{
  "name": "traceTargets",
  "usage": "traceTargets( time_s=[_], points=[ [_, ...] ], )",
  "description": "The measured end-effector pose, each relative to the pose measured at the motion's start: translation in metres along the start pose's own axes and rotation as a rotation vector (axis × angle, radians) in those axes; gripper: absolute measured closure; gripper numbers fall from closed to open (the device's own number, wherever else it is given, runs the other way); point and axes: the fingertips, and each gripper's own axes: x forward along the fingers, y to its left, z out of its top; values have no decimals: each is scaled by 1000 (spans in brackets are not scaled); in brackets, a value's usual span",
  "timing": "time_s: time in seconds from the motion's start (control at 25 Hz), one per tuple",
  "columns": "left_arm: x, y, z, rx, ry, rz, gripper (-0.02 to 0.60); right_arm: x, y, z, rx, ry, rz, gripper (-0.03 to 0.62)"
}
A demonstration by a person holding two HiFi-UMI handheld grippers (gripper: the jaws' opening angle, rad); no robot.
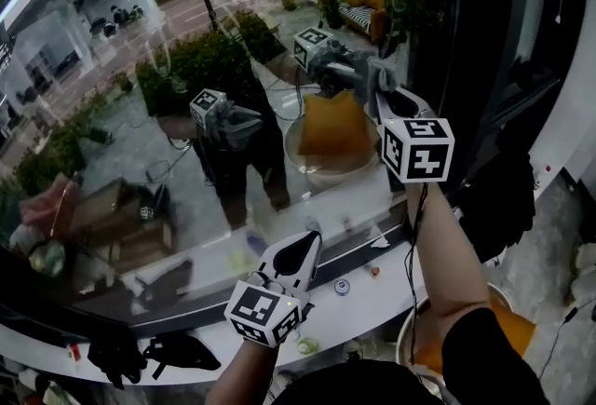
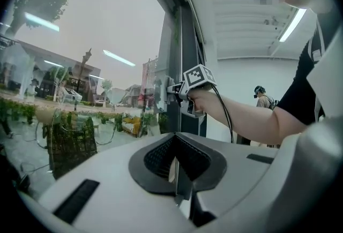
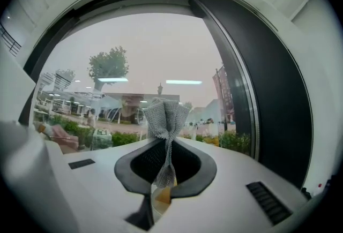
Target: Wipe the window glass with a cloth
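Observation:
The window glass (image 1: 121,49) fills the upper left of the head view and mirrors the person and both grippers. My right gripper (image 1: 371,85) is raised near the glass by the dark window frame (image 1: 484,49), shut on a grey mesh cloth (image 1: 380,75). In the right gripper view the cloth (image 3: 165,117) fans out above the closed jaws of the right gripper (image 3: 163,181), facing the glass (image 3: 134,60). My left gripper (image 1: 300,256) hangs lower, above the white sill (image 1: 382,291), shut with nothing in it. The left gripper (image 2: 179,173) looks towards the right gripper (image 2: 179,95).
Small bits and a bottle cap (image 1: 342,286) lie on the sill, and a black object (image 1: 177,352) rests at its near left. An orange basin (image 1: 510,330) stands on the floor at the lower right. Another person (image 2: 261,97) stands far back in the room.

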Motion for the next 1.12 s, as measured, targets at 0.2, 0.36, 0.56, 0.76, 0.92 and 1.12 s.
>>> traceTargets(
  time_s=[0.2, 0.36, 0.56, 0.76, 0.92, 1.12],
  points=[
    [3, 6, -3, 10, 6, -13, 574, 7, -11, -7, 6, 9, -22, 549],
    [-1, 4, -7, 17, 15, -29, 574, 6, -11, -9, 5, 16, -34, 549],
    [3, 4, -8, 17, 21, -31, 574, 8, -11, -8, 4, 12, -29, 549],
    [3, 7, -7, 15, 21, -14, 574, 10, -13, -11, 4, 8, -32, 549],
    [-3, 4, -8, 3, 31, -8, 574, 7, -13, -11, -21, 4, -40, 549],
    [-21, 4, -17, 22, 61, 35, 574, 4, -11, -10, -28, -14, -23, 549]
  ],
)
